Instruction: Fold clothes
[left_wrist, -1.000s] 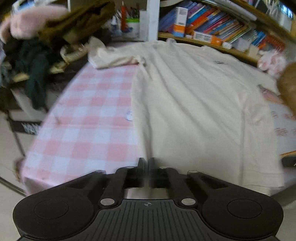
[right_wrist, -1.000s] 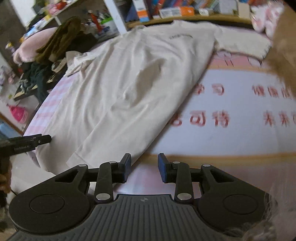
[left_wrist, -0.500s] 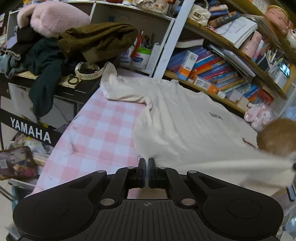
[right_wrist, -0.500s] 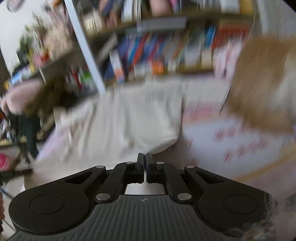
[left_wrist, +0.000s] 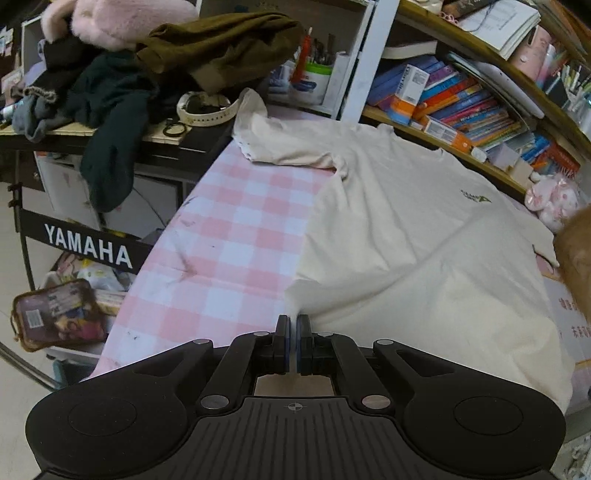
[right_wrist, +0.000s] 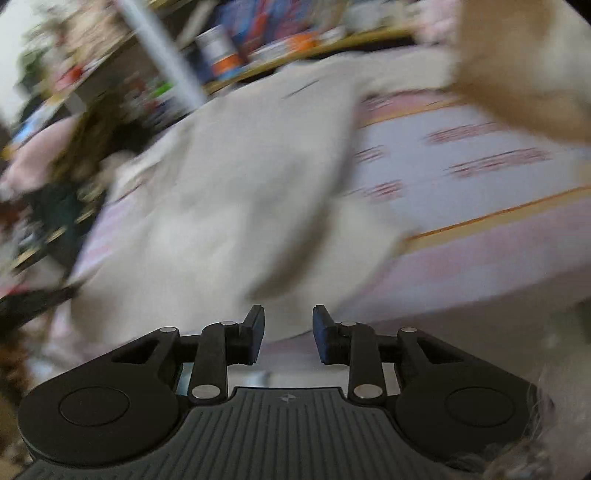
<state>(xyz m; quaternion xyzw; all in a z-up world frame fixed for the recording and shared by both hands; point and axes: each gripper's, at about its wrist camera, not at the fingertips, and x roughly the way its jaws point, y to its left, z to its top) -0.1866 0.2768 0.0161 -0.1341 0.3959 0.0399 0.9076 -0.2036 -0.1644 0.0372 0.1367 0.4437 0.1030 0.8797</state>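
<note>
Shirt: our cream T-shirt (left_wrist: 406, 229) lies spread on the checked tablecloth (left_wrist: 236, 236), hem nearest us.
Left gripper (left_wrist: 294, 325): clamped on the hem corner, pointing steeply down.
Right gripper (right_wrist: 288, 321): jaws opening, nothing between them; view blurred.
Technique: we judge both hem corners should lift level, keeping the fold straight.

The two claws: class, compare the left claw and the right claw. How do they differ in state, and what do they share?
1. The left claw is shut, pinching the hem corner of the cream T-shirt; the right claw has a clear gap, its jaws opening, with no cloth between them.
2. The left wrist view is sharp; the right wrist view is smeared by motion.
Shared: both are black two-finger claws aimed down over the same T-shirt.
</note>
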